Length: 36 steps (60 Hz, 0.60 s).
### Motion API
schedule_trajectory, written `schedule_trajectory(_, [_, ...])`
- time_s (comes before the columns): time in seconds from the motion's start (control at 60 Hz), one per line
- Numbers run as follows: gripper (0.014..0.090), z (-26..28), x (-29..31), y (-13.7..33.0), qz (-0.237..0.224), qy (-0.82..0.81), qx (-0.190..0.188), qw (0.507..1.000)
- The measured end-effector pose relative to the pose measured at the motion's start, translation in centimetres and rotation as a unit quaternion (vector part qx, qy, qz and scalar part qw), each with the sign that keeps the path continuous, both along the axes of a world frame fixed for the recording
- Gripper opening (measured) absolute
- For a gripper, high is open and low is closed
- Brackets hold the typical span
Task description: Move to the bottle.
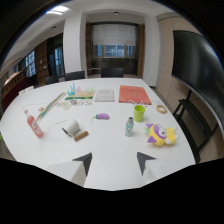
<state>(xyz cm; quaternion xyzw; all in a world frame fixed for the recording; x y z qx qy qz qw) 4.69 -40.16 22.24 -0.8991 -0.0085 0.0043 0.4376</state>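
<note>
A small clear bottle [129, 127] with a pale cap stands upright on the white table [110, 150], beyond my fingers and a little to the right of the gap between them. My gripper [114, 163] is open, its two dark fingertips [84, 163] spread wide over bare tabletop with nothing between them. A pink-red bottle [34, 125] lies tilted far off to the left near the table edge.
A green cup [139, 113] stands behind the clear bottle, with a yellow and purple plush fish [161, 135] to its right. A white mug [71, 127], a purple mouse [102, 116], an orange folder [134, 94], papers and a tape roll [161, 108] lie farther back. Chairs ring the table.
</note>
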Motion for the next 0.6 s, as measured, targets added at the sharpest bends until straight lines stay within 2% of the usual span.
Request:
schedule_trajectory(0.15, [0.0854, 0.5, 0.2, -1.6, -0.004, -0.011, 0.005, 1.000])
schedule_trajectory(0.167, [0.0855, 0.2, -0.3, -0.6, -0.005, -0.012, 0.006, 1.000])
schedule_trajectory(0.35, [0.0855, 1.1, -1.7, -3.7, -0.022, -0.024, 0.009, 0.999])
schedule_trajectory(0.6, [0.0843, 1.0, -10.3, -7.9, -0.040, -0.033, 0.020, 0.998])
